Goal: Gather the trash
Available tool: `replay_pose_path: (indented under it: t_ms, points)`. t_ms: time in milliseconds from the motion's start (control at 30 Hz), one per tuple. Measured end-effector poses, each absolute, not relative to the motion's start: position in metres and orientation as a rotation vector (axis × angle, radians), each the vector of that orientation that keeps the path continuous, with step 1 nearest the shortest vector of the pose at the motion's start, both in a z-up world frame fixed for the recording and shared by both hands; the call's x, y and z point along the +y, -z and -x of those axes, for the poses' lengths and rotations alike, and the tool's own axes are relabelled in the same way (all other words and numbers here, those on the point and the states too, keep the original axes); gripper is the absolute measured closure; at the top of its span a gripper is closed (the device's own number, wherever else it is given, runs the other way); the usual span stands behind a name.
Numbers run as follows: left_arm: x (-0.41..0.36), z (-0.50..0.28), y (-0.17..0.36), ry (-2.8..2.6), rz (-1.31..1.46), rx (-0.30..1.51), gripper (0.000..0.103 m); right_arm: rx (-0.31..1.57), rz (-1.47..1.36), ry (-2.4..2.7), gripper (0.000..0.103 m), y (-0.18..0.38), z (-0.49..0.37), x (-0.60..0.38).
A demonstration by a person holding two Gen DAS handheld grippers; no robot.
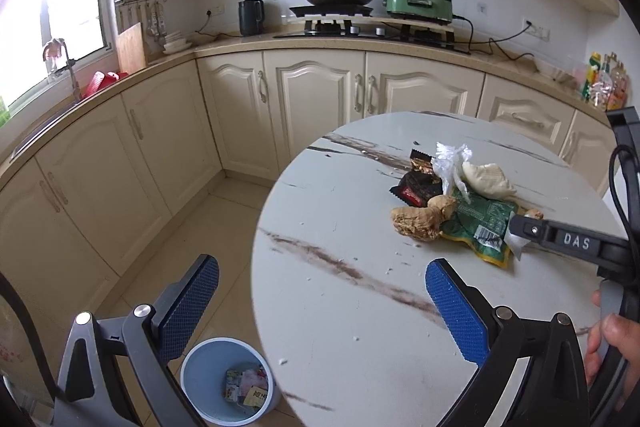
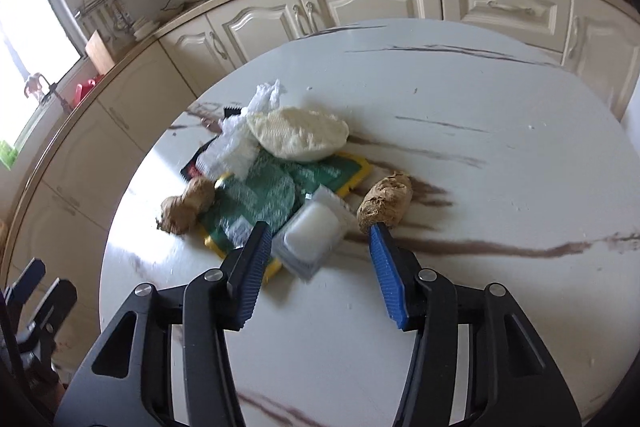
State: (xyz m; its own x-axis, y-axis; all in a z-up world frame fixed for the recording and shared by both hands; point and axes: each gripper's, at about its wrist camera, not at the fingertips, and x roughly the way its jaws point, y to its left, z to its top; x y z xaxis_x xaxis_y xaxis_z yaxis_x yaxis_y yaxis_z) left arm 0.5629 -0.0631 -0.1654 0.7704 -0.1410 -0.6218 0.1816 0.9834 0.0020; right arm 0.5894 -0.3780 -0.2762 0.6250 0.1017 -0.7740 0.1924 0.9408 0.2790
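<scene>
A pile of trash lies on the round white marble table [image 1: 340, 307]: a green and yellow wrapper [image 2: 280, 187], a small clear plastic tray [image 2: 310, 235], crumpled clear plastic [image 2: 240, 143], a pale flat bun [image 2: 298, 137], a dark red wrapper [image 1: 416, 187] and two ginger pieces [image 2: 386, 203] [image 2: 186, 205]. My right gripper [image 2: 318, 237] is open, its jaws on either side of the small tray, just above the table. It shows in the left wrist view [image 1: 520, 231] over the green wrapper [image 1: 480, 223]. My left gripper [image 1: 320, 283] is open and empty at the table's left edge.
A light blue bin [image 1: 228, 383] with some wrappers inside stands on the tiled floor below the table's left edge. Cream kitchen cabinets [image 1: 320, 95] run behind, with a stove, a pan and a kettle on the counter. A window is at the left.
</scene>
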Motion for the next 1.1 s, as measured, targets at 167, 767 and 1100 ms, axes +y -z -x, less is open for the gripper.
replay_pose_path:
  t_ms: [167,767,1100]
  points:
    - [-0.076,-0.579,0.174,0.22,-0.068,0.688,0.001,0.917,-0.356,0.064,0.06,0.281,-0.601,-0.38]
    - [-0.135,-0.67,0.212,0.328,0.001,0.903,0.01,0.854,-0.259,0.017,0.082,0.262,-0.563,-0.394]
    - [-0.142,-0.675,0.214,0.387,-0.027,0.865,0.052,0.838,-0.261,-0.02,0.083,0.257,-0.56,-0.392]
